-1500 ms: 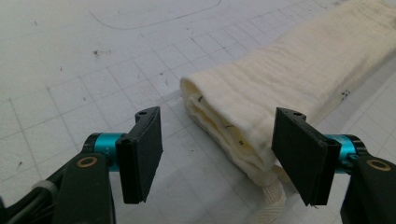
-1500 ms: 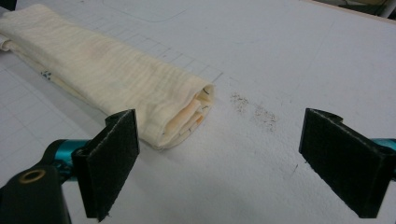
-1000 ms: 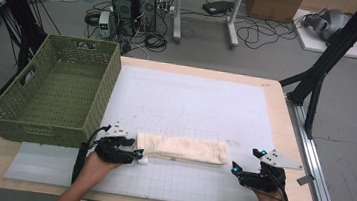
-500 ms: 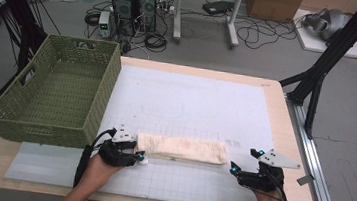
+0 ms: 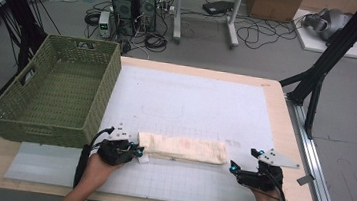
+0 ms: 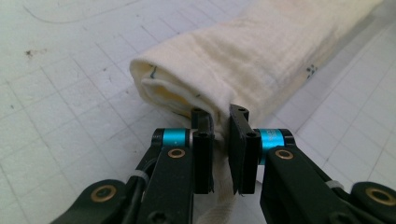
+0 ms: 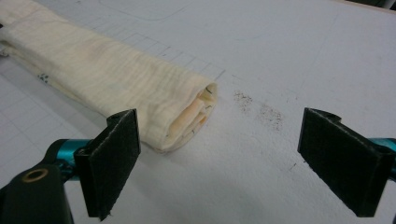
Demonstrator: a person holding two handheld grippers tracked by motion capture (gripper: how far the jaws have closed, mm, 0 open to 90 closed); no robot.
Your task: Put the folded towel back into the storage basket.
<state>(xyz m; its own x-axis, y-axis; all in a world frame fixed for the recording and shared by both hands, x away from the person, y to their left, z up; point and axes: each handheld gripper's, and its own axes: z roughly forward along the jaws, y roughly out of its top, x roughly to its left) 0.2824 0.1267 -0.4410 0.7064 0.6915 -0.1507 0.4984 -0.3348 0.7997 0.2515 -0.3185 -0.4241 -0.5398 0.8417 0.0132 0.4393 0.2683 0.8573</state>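
**Left jaws closing on the cloth's end, right jaws waiting wide**

I am using the basket (image 5: 54, 92) as my landmark and working across from it. It is sitting empty at the left of the table (image 5: 292, 142), on the white mat (image 5: 191, 102), and the folded cloth (image 5: 184, 148) is lying just right of the basket's near corner, stretching away from it along the mat.

At the end of the cloth nearest the basket, I am holding my left gripper (image 5: 137, 151). Its jaws have just been closing: a second ago they were standing well apart around that end, and now they are standing narrow with a fold of cloth (image 6: 243, 60) pinched between the pads (image 6: 203, 154). In the left gripper view, the fabric is bunching into the slim gap between them, so I am judging this as a real hold on the lower layers, not a miss. Neither hand has shifted along the table while this was happening.

At the end of the cloth farthest from the basket, my right gripper (image 5: 232, 166) is resting on the mat, jaws spread wide. In the right gripper view, one pad (image 7: 114, 158) is sitting beside the cloth's open end (image 7: 187, 112) and the other is standing off over bare mat; nothing is between them pressing yet.

So I am reading the pickup as half made: one end is secured, the other is still loose. I am expecting to need the right jaws brought in around that far end and closed before the cloth can be lifted level toward the basket.
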